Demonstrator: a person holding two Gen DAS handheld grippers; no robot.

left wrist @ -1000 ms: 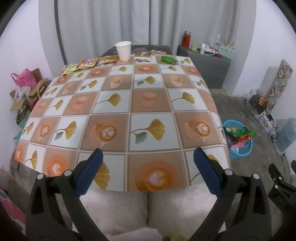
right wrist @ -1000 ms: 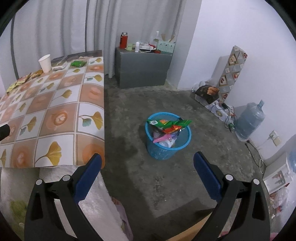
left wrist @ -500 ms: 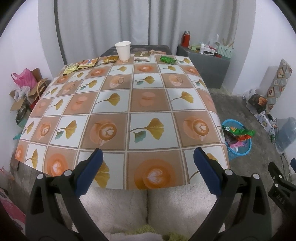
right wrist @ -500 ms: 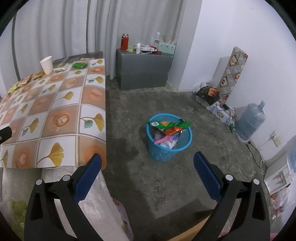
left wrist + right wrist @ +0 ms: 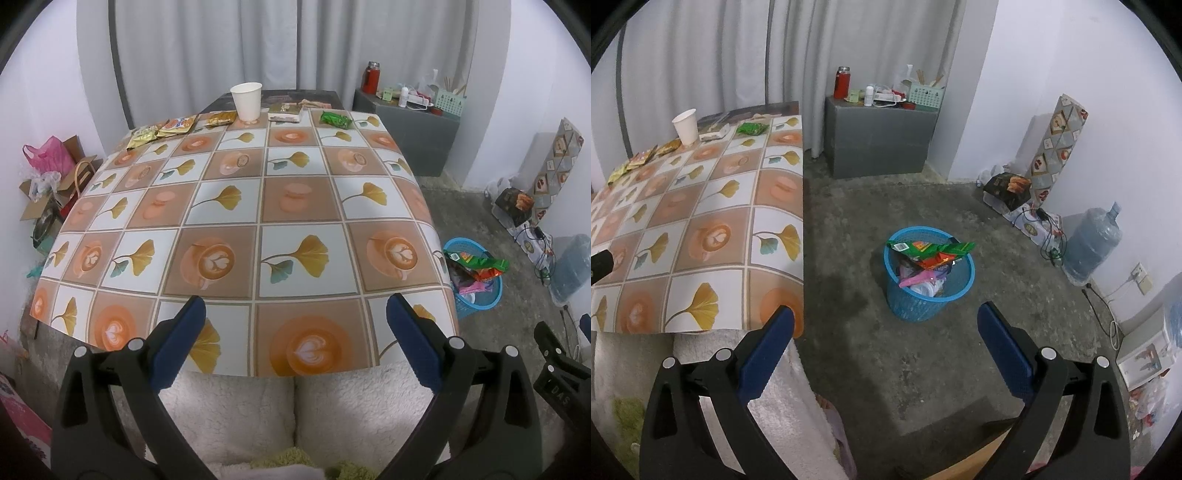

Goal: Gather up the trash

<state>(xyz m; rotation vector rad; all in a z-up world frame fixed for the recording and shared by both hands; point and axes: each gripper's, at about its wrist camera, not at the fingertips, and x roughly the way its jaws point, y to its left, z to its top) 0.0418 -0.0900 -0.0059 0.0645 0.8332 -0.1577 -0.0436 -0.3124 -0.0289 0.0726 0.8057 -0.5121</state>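
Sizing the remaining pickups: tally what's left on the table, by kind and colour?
Paper cup: 1
Green wrapper: 1
Orange wrapper: 1
Gold wrappers: 2
Pale flat packet: 1
Total: 6

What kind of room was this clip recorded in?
Probably a plain room in a home: a table under a coffee-print tablecloth, grey curtains, and a concrete floor with a blue trash basket and a water jug.

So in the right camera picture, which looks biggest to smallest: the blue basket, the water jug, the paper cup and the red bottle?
1. Blue basket
2. Water jug, nearly as big
3. and 4. Paper cup and red bottle look about alike. Both stand far from the camera, so their true sizes are unsure.
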